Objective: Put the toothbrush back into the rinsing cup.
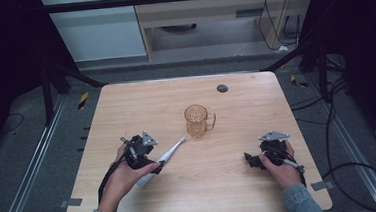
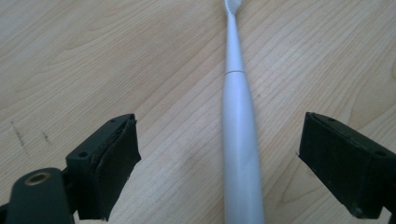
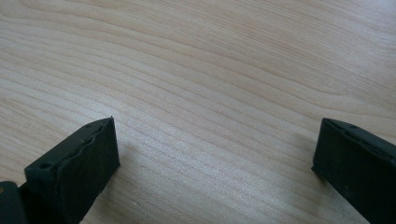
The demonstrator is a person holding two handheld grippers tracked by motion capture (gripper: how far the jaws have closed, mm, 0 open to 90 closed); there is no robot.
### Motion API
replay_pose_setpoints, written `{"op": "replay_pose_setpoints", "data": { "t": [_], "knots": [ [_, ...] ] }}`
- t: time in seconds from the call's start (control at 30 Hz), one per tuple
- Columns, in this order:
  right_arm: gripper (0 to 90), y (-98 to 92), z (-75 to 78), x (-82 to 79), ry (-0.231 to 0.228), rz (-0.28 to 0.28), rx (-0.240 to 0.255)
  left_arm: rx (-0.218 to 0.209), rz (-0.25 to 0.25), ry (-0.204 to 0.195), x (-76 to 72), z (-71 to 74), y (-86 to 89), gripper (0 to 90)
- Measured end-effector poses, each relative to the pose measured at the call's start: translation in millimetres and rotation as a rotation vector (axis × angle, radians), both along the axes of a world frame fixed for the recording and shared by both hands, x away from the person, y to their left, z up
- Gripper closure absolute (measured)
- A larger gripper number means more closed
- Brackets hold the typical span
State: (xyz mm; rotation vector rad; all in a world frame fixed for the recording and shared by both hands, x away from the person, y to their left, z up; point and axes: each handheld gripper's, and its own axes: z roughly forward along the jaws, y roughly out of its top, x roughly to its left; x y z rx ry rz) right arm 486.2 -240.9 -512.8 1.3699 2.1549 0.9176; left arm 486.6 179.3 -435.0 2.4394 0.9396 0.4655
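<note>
The left hand-held gripper [image 2: 219, 154] sits low over a white electric toothbrush [image 2: 239, 149] lying flat on the wooden surface [image 1: 231, 183], toward its near left part. Its jaws stand wide apart, one on each side of the handle, and neither pad touches it. In the high view the toothbrush [image 1: 167, 155] lies slanted, its bristle end pointing toward an amber glass mug [image 1: 197, 119] that stands upright near the middle of the surface, handle turned to the right edge.

The right hand-held gripper [image 1: 252, 160] rests near the right edge, jaws spread just as wide with only bare wood between them, and it holds nothing.

The step in hand looks like the pick-up of the toothbrush: the approach is made, the grasp not yet. The next move calls for closing the jaws squarely on the thick part of the handle, then lifting, probably toward the mug. The handle is smooth and round, so an off-centre pinch could let it roll or slip.

No brand, label or writing can be read on the toothbrush, the mug or the surface.
</note>
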Motion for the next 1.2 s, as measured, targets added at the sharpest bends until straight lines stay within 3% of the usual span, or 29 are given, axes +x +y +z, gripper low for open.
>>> {"op": "replay_pose_setpoints", "data": {
  "t": [0.33,0.53,0.83,1.0,1.2],
  "knots": [
    [0.3,0.0,-0.1,0.0,-0.001,0.0,-0.001,0.012,-0.026,0.031,7.0,-4.9,-8.6,20.3],
    [0.3,0.0,0.0,0.0,0.0,0.0,0.0,0.021,-0.04,0.048,12.5,1.3,-11.9,24.7],
    [0.3,0.0,0.0,0.0,0.0,0.0,0.0,0.006,-0.061,0.103,18.3,1.7,-11.3,28.3],
    [0.4,0.0,0.0,0.0,0.0,0.0,0.0,0.028,-0.072,0.117,20.7,2.7,-13.1,30.5],
    [0.4,0.0,0.0,0.0,0.0,0.0,0.0,0.052,-0.092,0.162,23.8,-6.5,-15.4,39.3]
  ]
}}
